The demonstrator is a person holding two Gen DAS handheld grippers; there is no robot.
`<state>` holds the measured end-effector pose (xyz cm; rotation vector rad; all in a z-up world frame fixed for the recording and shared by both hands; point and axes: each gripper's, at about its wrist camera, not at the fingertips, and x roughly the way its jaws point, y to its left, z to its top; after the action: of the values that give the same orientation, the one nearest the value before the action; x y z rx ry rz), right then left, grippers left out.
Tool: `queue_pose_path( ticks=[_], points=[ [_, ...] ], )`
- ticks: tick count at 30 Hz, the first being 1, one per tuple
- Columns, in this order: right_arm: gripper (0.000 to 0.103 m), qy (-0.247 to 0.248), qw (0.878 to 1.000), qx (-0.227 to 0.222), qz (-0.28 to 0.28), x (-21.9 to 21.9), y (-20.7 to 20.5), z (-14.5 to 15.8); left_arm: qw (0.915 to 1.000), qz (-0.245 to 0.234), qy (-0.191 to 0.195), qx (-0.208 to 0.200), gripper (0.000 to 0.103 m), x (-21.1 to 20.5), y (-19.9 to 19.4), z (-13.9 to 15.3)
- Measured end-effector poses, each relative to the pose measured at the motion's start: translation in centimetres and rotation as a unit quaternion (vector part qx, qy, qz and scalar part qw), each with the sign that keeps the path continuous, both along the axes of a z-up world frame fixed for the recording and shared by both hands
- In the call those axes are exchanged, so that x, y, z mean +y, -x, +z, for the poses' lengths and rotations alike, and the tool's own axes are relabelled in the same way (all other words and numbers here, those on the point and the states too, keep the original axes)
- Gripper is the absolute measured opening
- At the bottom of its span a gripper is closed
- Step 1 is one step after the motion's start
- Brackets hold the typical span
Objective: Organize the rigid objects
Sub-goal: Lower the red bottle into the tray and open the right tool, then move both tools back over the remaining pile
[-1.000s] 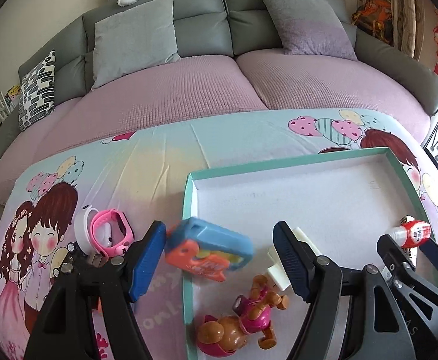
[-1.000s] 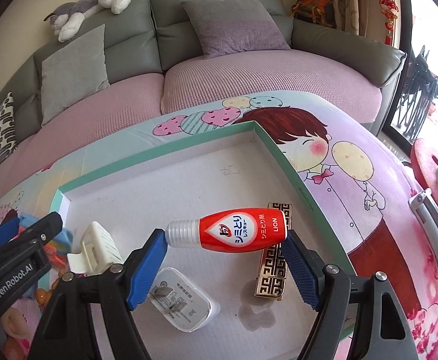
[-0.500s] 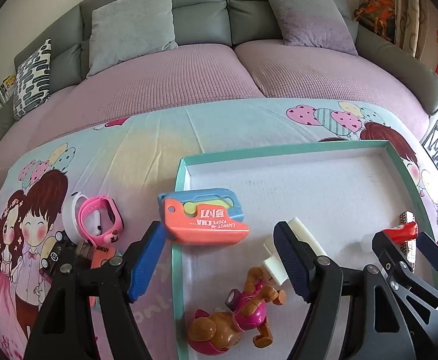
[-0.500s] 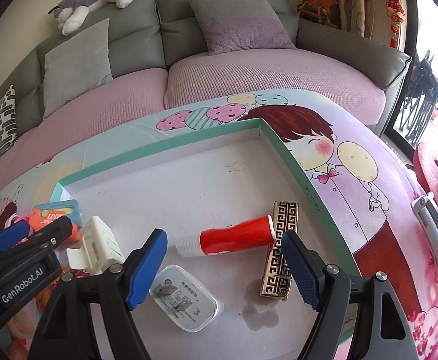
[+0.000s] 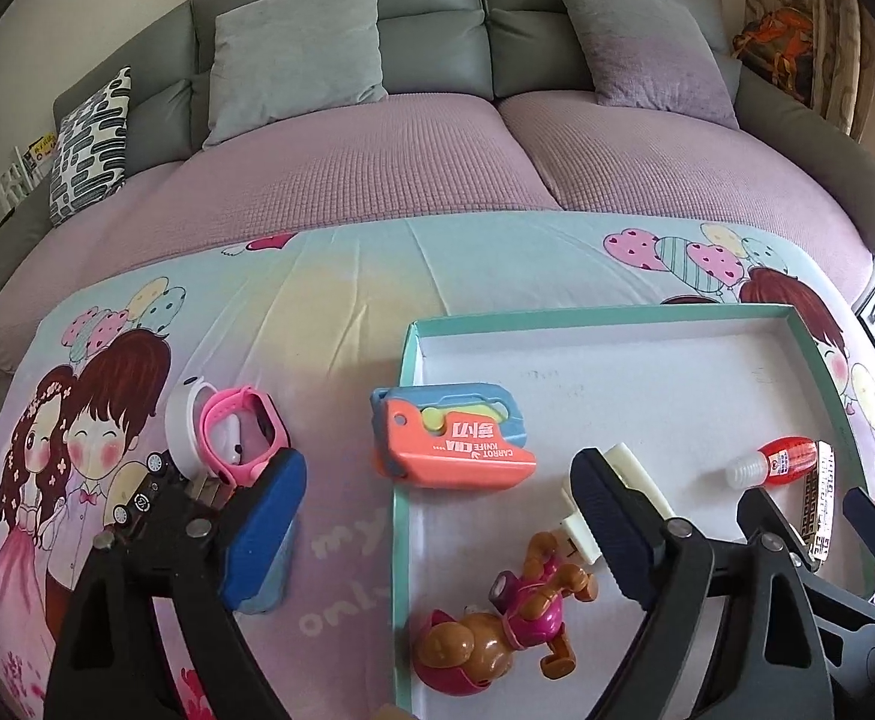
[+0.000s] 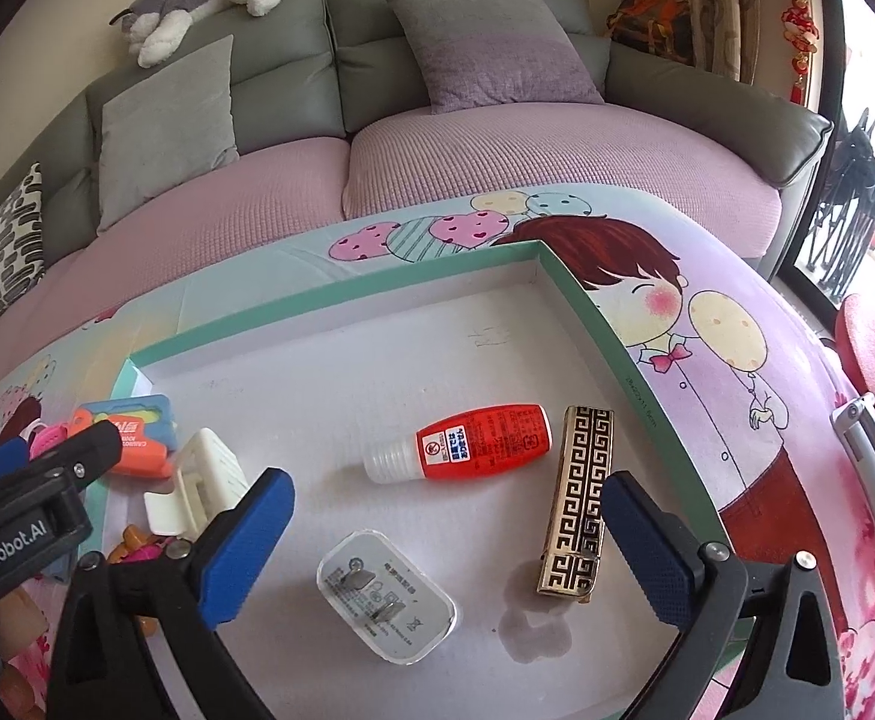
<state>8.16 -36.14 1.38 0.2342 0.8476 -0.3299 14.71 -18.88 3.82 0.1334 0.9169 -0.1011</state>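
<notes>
A teal-rimmed white tray (image 5: 406,420) (image 6: 581,300) lies on the cartoon tablecloth. An orange and blue carrot knife toy (image 5: 452,441) (image 6: 131,429) rests across the tray's left rim. In the tray lie a red bottle (image 6: 473,441) (image 5: 782,459), a gold patterned bar (image 6: 578,501), a white charger (image 6: 386,600), a white clip (image 6: 197,489) (image 5: 614,495) and a brown and pink toy dog (image 5: 497,633). My left gripper (image 5: 437,534) is open and empty, behind the knife toy. My right gripper (image 6: 446,546) is open and empty, over the charger.
A pink watch (image 5: 236,438) and a white ring (image 5: 182,426) lie left of the tray beside a small toy car (image 5: 146,492). A grey sofa (image 5: 437,48) with cushions stands behind the table. A silver object (image 6: 869,462) lies at the table's right edge.
The knife toy dropped from my left gripper onto the tray's left rim. The red bottle left my right gripper and now lies in the tray. Both grippers pulled back.
</notes>
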Motion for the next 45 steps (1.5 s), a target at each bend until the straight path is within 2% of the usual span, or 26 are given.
queue_pose_path(
  ticks=[4,6,13,22,29,39,45],
  points=[
    [0.103,0.002,1.0,0.0,0.0,0.0,-0.1,0.0,0.9999,0.011,-0.004,-0.005,0.091,0.5,0.0,0.1],
    [0.103,0.002,1.0,0.0,0.001,0.0,-0.1,0.0,0.9998,0.017,-0.003,-0.008,0.096,0.7,0.0,0.1],
    [0.103,0.005,1.0,-0.002,0.003,0.4,-0.1,0.2,0.999,0.04,0.009,-0.018,0.096,2.2,0.3,0.7],
    [0.103,0.017,0.998,-0.052,0.031,2.7,0.0,2.3,0.9947,0.09,0.024,-0.045,0.096,5.5,1.4,2.6],
    [0.103,0.009,0.996,-0.053,0.074,5.8,-0.6,2.2,0.9869,0.149,0.024,-0.058,0.096,9.8,2.4,3.3],
    [0.103,0.031,0.988,-0.05,0.14,12.0,-1.4,1.9,0.975,0.215,0.032,-0.048,0.096,16.3,3.8,2.7],
    [0.103,0.035,0.982,-0.045,0.18,15.9,-1.5,1.4,0.9636,0.262,0.035,-0.042,0.096,20.6,4.7,1.8]
  ],
)
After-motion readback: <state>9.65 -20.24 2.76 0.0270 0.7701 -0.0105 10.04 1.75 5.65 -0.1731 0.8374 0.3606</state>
